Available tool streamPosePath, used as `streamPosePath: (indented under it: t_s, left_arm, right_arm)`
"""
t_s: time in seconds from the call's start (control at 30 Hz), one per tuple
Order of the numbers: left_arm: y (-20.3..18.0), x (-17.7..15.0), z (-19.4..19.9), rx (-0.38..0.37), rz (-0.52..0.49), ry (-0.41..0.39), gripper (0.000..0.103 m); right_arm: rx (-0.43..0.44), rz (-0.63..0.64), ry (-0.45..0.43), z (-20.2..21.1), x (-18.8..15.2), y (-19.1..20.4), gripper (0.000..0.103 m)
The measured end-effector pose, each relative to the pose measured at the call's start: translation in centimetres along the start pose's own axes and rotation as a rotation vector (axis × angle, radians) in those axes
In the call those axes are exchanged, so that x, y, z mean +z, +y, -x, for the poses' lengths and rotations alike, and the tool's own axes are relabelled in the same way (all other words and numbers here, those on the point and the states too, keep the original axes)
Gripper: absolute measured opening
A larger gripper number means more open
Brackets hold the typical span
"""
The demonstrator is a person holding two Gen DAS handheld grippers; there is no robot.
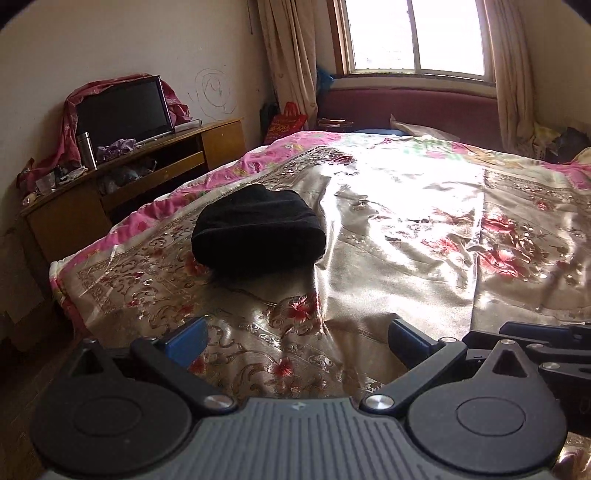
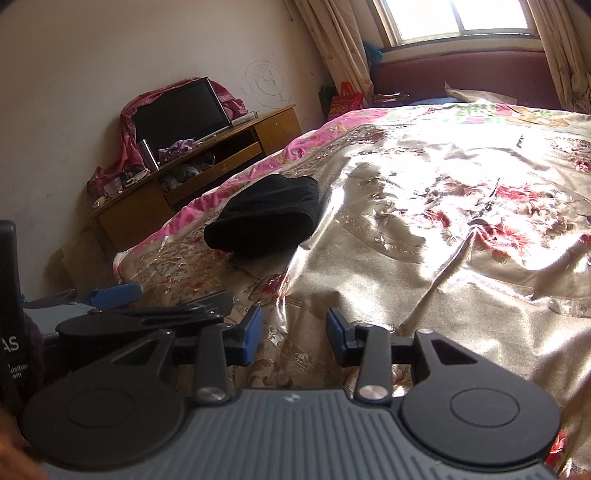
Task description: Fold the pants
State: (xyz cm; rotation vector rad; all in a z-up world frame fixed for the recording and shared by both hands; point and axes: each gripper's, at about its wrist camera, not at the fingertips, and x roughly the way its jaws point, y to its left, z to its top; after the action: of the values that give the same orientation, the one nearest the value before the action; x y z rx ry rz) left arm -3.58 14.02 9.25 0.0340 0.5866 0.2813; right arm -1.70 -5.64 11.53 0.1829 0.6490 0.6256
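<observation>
Black pants [image 1: 258, 230] lie folded into a compact bundle on the floral satin bedspread [image 1: 406, 236], near the bed's left side. They also show in the right wrist view [image 2: 266, 221]. My left gripper [image 1: 295, 341] is open and empty, held above the bedspread short of the bundle. My right gripper [image 2: 294, 334] is open and empty, to the right of the left one and also short of the bundle. The left gripper's blue finger [image 2: 114, 293] shows at the left of the right wrist view.
A wooden TV stand [image 1: 147, 173] with a television [image 1: 123, 109] and a metal flask [image 1: 86, 149] stands against the left wall beside the bed. A window [image 1: 413, 35] with curtains and a maroon headboard [image 1: 424, 110] are at the far end.
</observation>
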Motion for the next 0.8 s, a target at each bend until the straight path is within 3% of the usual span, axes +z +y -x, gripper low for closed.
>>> streamPosePath:
  t_s: [0.8]
  left_arm:
    - [0.8,-0.8,2.3,0.031,0.010,-0.011,0.103]
  right_arm:
    - [0.027,0.011,-0.005,1.0,-0.7,1.3,0.041]
